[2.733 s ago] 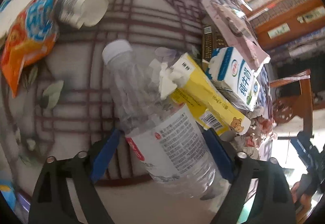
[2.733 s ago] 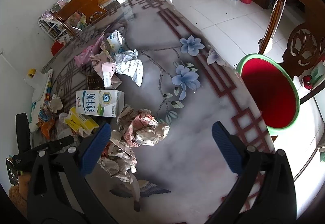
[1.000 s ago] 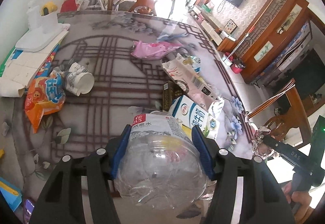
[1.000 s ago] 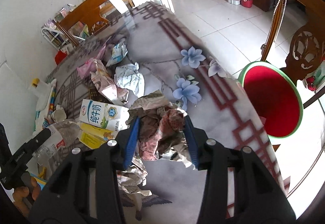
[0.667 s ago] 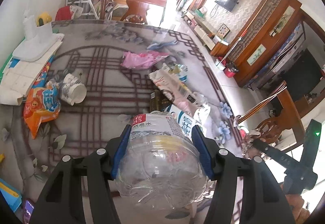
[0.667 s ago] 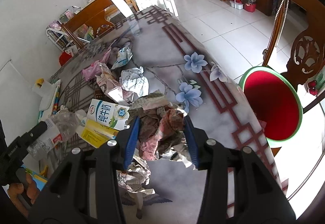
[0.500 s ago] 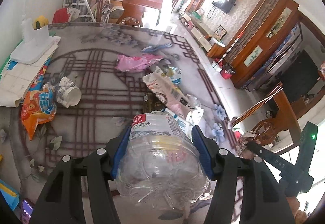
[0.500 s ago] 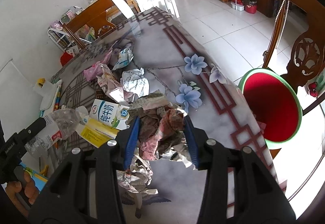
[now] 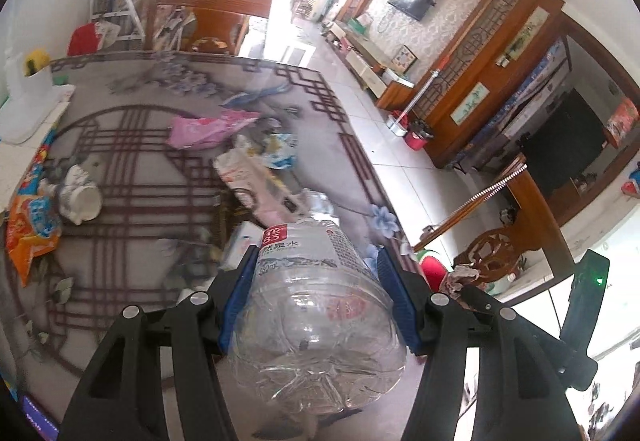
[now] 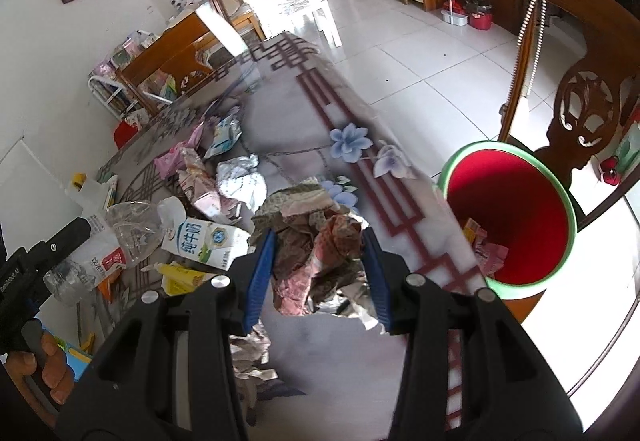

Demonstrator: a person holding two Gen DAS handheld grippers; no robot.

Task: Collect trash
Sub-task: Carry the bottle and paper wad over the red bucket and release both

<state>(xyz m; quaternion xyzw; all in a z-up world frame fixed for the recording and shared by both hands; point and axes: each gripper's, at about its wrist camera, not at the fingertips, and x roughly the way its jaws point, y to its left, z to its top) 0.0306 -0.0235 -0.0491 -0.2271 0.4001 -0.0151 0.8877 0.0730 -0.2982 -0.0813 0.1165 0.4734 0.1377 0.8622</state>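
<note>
The task looks to be at an early-to-middle stage. The left gripper [image 9: 316, 299] has its jaws clamped on a clear bottle [image 9: 316, 321], lifted off the worktop [image 9: 132, 177], and the right gripper [image 10: 318, 277] has its jaws closed on a paper wad [image 10: 316, 261], also held above the surface. The red bin [image 10: 516, 217] stands on the floor just beside the worktop's edge and already holds a few scraps at its bottom. Neither load is over the bin yet, so both drops are left to do. Much remains on the worktop: a milk carton [image 10: 204, 239], a yellow box [image 10: 182, 279], a pink wrapper [image 9: 204, 127], an orange bag [image 9: 30, 229], a cup [image 9: 82, 195] and more crumpled paper [image 10: 242, 181].
</note>
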